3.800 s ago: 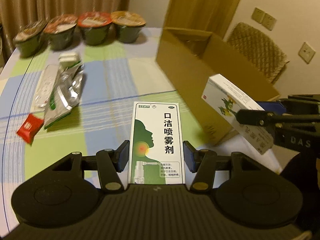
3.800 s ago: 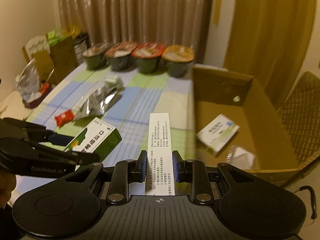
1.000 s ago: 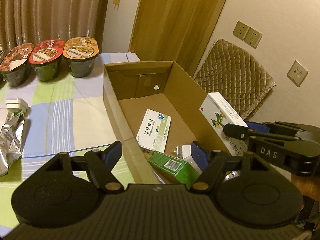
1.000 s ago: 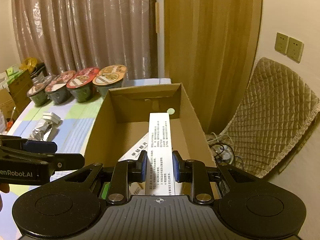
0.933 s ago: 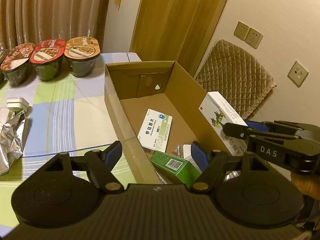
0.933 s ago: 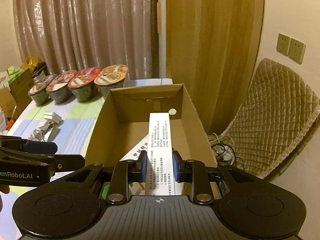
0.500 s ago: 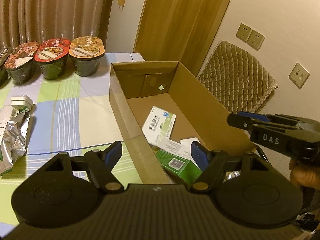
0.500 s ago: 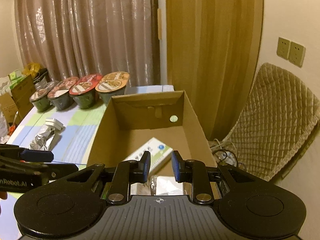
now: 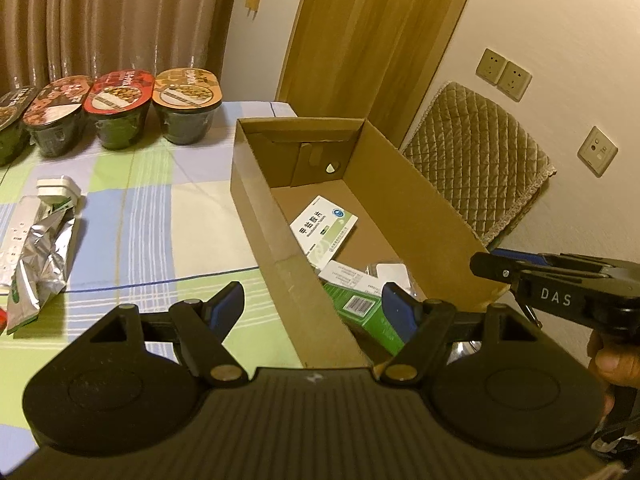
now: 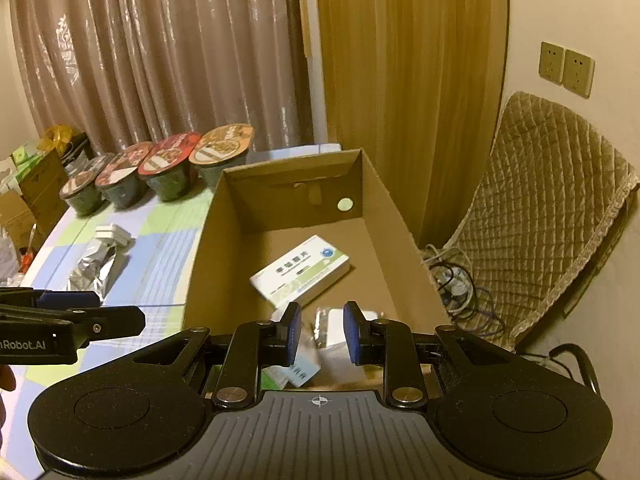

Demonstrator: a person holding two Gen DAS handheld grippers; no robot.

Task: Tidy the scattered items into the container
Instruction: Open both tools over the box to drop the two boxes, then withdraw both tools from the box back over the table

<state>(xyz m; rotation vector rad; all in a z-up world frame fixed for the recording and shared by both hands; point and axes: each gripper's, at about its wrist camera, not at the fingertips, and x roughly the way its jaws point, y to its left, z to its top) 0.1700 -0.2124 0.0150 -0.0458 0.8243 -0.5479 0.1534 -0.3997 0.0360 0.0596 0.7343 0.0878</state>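
Left gripper (image 9: 310, 307) and right gripper (image 10: 319, 332), blue-padded jaws spread and empty, above the corrugated cardboard box (image 10: 404, 236). Inside: green carton (image 9: 366, 314), flat white medicine box (image 10: 299, 271). Beyond, on the checked tablecloth (image 9: 160, 216): crumpled foil pouch (image 9: 42, 256), round lidded bowls (image 9: 186, 106).

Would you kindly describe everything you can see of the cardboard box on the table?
The cardboard box is plain brown corrugated card, open-topped, long and rectangular, standing upright on the checked tablecloth. Its far end wall has a folded flap and a small round hole. Inside lie a white and green medicine carton, a green carton and other small packs. Both grippers are open, with nothing between their fingers.
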